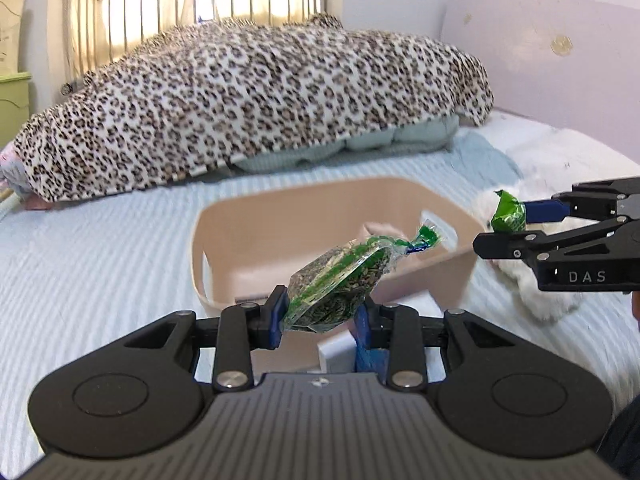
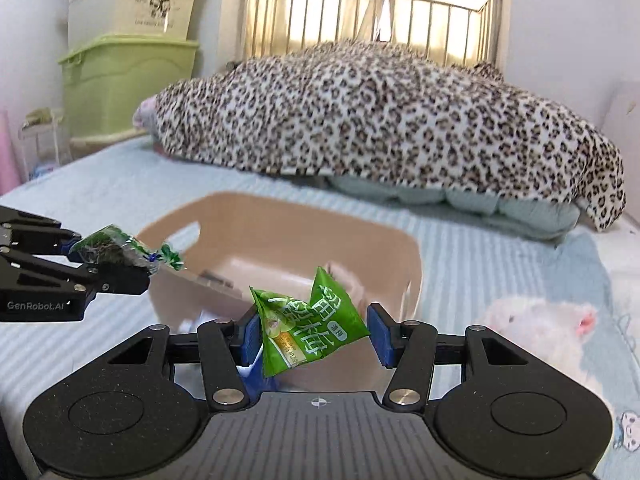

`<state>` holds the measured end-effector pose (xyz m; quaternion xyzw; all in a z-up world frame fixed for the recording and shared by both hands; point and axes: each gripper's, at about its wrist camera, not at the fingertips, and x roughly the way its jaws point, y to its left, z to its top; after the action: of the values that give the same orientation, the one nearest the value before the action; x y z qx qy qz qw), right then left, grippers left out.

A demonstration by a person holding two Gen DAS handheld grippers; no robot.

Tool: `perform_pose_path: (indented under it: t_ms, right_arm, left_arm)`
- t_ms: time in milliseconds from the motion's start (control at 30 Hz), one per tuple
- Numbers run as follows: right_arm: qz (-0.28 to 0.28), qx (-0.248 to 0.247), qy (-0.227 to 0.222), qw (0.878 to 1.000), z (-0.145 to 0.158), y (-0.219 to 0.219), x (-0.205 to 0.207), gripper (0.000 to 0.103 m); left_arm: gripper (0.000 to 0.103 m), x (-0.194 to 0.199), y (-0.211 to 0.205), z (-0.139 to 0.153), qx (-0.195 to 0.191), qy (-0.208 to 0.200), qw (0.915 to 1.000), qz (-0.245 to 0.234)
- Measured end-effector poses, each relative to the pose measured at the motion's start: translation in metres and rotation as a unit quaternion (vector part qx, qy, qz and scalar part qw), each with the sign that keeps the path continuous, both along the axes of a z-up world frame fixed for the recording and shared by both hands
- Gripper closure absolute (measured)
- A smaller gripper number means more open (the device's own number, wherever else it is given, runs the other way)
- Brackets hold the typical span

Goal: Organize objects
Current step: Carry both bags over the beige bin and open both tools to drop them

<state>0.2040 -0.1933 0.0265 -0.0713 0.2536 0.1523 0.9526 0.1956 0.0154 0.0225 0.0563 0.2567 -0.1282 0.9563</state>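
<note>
1. My left gripper (image 1: 320, 316) is clamped on a clear packet of dark seeds (image 1: 340, 284), with the packet pinched between the blue pads and tilted up to the right.
2. That seed packet hangs above the near rim of the beige basket (image 1: 248, 248), twisted green end pointing into it.
3. My right gripper (image 2: 314, 334) has a green snack packet (image 2: 308, 328) between its pads; the left pad touches it, but I can't tell whether the right pad does.
4. This green packet sits over the basket's near edge too, in the right wrist view.
5. The basket rests on the blue striped bedsheet (image 1: 100, 240).
6. A white plush toy (image 2: 536, 328) lies on the sheet just right of the basket.
7. Behind it all, a leopard-print blanket (image 2: 380, 120) covers a heap of bedding.
8. Green and cream storage boxes (image 2: 128, 80) are stacked at the far left.
</note>
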Motion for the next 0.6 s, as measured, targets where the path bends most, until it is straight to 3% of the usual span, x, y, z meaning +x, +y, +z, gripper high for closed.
perform_pose_path:
  t_ms: [200,367,600]
  right_arm:
    - [-0.004,0.001,-0.032,0.999,0.015,0.014,0.030,0.052]
    - [-0.020,0.008,-0.035,0.999,0.014,0.022,0.056,0.052]
    - [-0.065,0.034,0.009,0.997,-0.017,0.021,0.090,0.052]
  left_arm:
    - [0.067,0.027,-0.004,0.016,-0.005,-0.022,0.9996,0.018]
    - [0.067,0.069,-0.012,0.013,0.001,0.004,0.9992,0.040]
    - [0.067,0.115,-0.021,-0.008,0.023,0.025,0.9974,0.063]
